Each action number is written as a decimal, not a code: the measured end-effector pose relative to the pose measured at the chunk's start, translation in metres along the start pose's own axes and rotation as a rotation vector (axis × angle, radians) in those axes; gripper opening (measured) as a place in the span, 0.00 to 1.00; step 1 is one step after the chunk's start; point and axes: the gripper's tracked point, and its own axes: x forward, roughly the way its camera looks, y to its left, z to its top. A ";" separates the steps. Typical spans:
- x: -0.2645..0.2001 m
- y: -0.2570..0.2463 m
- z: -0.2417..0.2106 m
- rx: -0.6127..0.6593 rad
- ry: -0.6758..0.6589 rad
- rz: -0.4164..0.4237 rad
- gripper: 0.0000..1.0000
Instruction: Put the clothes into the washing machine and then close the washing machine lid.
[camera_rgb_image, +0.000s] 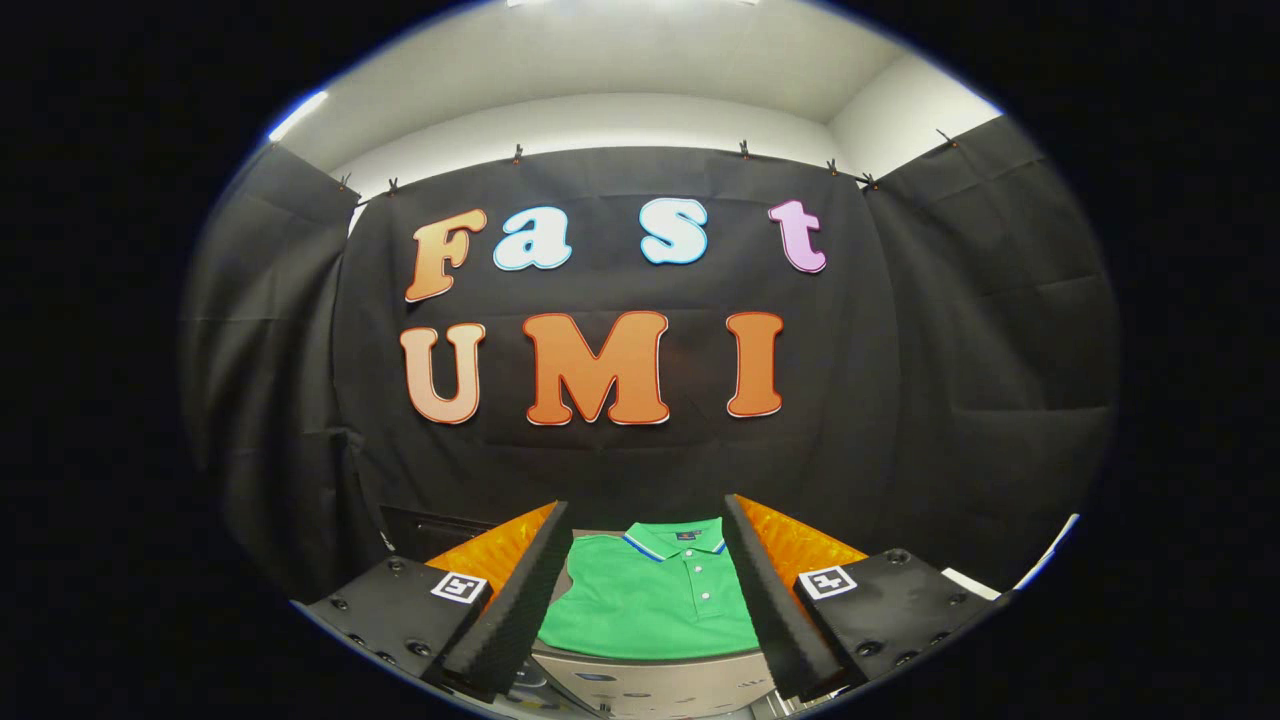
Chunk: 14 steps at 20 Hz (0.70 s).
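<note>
Fingers of the hand-held gripper (645, 590) stood wide, empty; the folded green polo shirt (650, 600) lay between them; best to descend squarely, pinching mid-fabric.

I see green polo shirt (650, 600) w/ both sleeves hidden behind gripper (645, 560) fingers; hem cut off below.
</note>
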 end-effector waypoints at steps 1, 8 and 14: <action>0.000 -0.001 0.000 0.000 0.001 0.000 0.97; 0.007 -0.006 0.001 -0.012 0.007 0.004 0.97; 0.033 -0.013 -0.014 -0.006 0.055 0.011 0.97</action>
